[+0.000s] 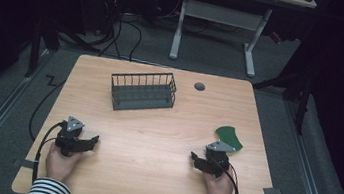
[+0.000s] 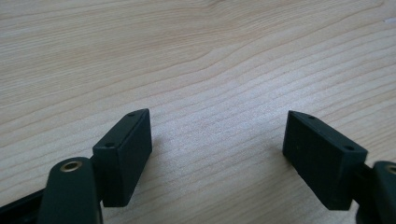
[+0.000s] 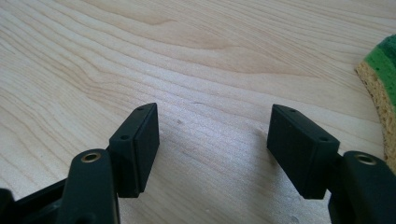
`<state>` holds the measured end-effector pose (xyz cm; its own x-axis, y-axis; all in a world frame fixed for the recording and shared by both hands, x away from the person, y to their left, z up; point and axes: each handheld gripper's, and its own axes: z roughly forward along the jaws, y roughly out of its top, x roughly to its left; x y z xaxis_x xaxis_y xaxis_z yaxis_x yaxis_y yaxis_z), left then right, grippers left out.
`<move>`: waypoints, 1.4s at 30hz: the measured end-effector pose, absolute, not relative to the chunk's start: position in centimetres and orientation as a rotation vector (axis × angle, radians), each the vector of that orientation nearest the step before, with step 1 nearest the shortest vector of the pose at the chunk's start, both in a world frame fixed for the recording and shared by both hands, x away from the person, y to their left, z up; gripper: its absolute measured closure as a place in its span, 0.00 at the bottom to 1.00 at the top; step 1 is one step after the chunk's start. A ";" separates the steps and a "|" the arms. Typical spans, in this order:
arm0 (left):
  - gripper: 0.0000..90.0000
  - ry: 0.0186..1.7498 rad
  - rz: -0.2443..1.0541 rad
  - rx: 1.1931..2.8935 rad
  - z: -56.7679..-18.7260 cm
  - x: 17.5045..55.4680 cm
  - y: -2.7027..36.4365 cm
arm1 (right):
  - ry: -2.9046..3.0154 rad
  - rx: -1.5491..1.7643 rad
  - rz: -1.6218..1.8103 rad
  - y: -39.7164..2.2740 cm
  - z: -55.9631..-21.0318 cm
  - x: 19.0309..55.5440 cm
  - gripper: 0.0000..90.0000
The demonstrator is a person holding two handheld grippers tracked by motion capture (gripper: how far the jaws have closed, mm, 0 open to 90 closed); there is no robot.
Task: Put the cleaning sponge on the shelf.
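High view: 2 grippers sit low over the wooden table (image 1: 154, 140), each in a hand coming in from the near edge, striped sleeves at the bottom. Left gripper (image 1: 95, 140) is near the left front corner, jaws pointing toward the table's middle, spread, nothing between them. Right gripper (image 1: 193, 156) is near the right front, jaws pointing inward toward the left one, also spread and empty. Green sponge (image 1: 228, 137) lies flat just behind the right gripper's grey plate, on the far side of it, close to the gripper body but not between the jaws; cannot tell whether it touches the body. Wire basket (image 1: 143, 91) stands upright well beyond both grippers, nearer the far edge, roughly between them, nothing visible inside. Small grey round cap (image 1: 199, 86) is set in the tabletop past the basket's right end.

Left gripper view: 2 black jaws stand wide apart, bare wood grain between and ahead of them. No contact with anything.

Right gripper view: jaws parted, bare wood in the gap. Sponge edge at the right border, outside the right jaw and slightly ahead of it: green top layer over yellow foam, apart from the pads.
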<state>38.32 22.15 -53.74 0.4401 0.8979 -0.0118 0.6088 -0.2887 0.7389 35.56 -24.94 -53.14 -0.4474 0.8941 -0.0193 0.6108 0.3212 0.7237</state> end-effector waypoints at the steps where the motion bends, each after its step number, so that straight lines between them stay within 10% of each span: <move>1: 0.27 1.262 0.543 2.012 -53.7 38.3 22.2 | 2.175 1.331 0.916 -24.9 -53.1 35.6 0.38; 42: 0.27 1.254 0.496 2.039 -53.2 38.4 21.5 | 2.218 1.381 0.984 -25.1 -51.6 36.4 0.48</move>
<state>38.42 21.52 -53.21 0.4623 0.8862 -0.0300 0.6258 -0.3021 0.7191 36.40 -25.06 -51.58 -0.4650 0.8828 0.0666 0.6417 0.2843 0.7124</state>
